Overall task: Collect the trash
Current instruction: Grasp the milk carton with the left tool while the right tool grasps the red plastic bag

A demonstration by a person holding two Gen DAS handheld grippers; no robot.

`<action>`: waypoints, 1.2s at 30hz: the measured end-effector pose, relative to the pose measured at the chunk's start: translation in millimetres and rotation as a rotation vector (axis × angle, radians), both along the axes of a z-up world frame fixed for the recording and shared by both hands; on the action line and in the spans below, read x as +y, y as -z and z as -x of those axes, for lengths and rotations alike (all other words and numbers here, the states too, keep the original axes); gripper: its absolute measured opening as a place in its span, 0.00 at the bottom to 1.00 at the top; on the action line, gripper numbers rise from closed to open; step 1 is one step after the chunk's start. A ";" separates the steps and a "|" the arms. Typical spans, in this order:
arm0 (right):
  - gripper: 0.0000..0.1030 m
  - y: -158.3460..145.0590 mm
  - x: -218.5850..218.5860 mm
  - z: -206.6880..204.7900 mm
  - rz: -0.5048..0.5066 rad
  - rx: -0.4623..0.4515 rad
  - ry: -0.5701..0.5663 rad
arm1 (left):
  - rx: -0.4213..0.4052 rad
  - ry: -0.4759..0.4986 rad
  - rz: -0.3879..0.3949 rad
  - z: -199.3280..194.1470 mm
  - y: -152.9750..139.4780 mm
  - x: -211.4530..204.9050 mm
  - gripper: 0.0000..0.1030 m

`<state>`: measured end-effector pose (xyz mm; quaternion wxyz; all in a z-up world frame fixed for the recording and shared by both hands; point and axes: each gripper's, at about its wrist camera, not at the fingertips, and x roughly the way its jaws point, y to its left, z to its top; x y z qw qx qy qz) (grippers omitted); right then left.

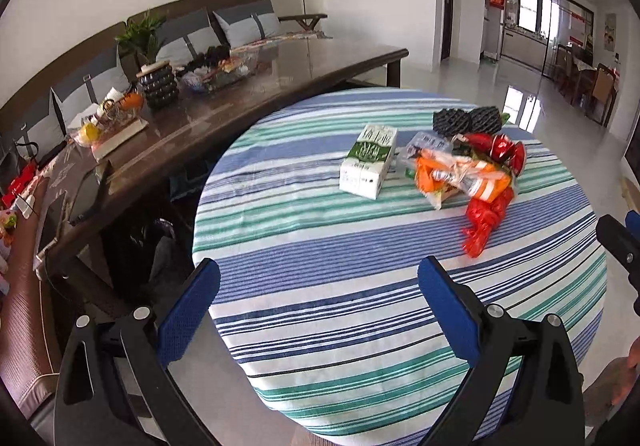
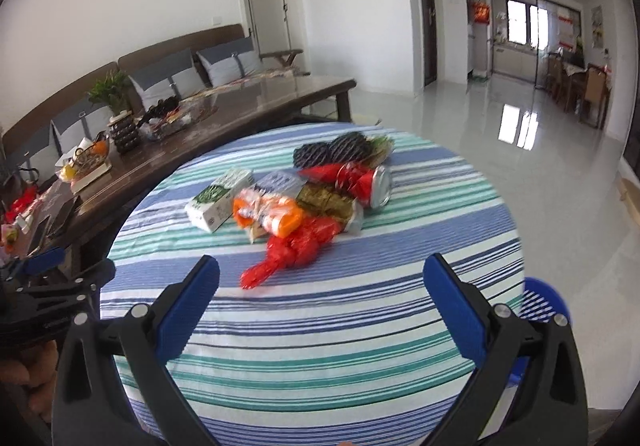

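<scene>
1. The left gripper (image 1: 319, 282) hovers over the near edge of the round striped surface (image 1: 360, 306), its fingers spread wide apart and holding nothing.
2. Leftmost of the trash is a green-and-white carton (image 1: 369, 161), lying on its side just beside the rest of the heap.
3. Next come a crumpled orange wrapper (image 1: 460, 172) and a red plastic bag (image 2: 298, 246), touching each other; behind them lie black foam netting (image 2: 334, 150), a green-patterned packet (image 2: 326, 200) and a red can (image 2: 370, 182) on its side.
4. The right gripper (image 2: 321, 280) is aimed at the red bag, its fingers also wide apart and empty.
5. A blue slatted object (image 2: 544, 300), possibly a basket, peeks past the surface's right edge; I cannot tell if it is the bin.
6. Judging by this, collection has not begun: all 6 pieces remain on the surface and none is gripped.
</scene>
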<state>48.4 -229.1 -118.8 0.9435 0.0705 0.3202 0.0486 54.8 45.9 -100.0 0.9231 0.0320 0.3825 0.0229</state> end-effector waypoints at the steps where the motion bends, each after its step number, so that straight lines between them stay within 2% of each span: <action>1: 0.95 7.6 2.5 -6.2 -0.014 0.030 -0.011 | 0.027 0.001 0.005 -8.3 10.0 2.3 0.95; 6: 0.95 45.9 17.7 -53.7 -0.068 0.197 -0.044 | 0.111 0.021 0.055 -44.8 42.5 9.4 0.95; 10: 0.95 63.4 27.8 -92.5 -0.089 0.271 -0.030 | 0.165 0.041 0.078 -74.4 63.2 9.4 0.95; 16: 0.95 83.3 45.8 -128.6 0.013 0.342 -0.037 | 0.218 0.052 0.066 -98.7 82.9 3.8 0.95; 20: 0.95 84.6 31.8 -124.5 0.076 0.342 -0.019 | 0.213 0.063 0.057 -103.7 84.6 0.0 0.95; 27: 0.95 87.6 -23.9 -95.8 0.114 0.369 0.061 | 0.199 0.113 0.060 -109.9 85.9 -0.7 0.95; 30: 0.95 82.6 -31.1 -79.6 0.110 0.359 0.031 | 0.243 0.149 0.052 -115.2 84.4 -0.9 0.95; 32: 0.95 76.7 -30.6 -74.6 0.082 0.344 -0.001 | 0.258 0.178 0.073 -124.3 79.4 1.7 0.95; 36: 0.95 65.5 -18.2 -81.2 0.060 0.305 -0.064 | 0.185 0.246 0.127 -144.0 52.3 4.4 0.95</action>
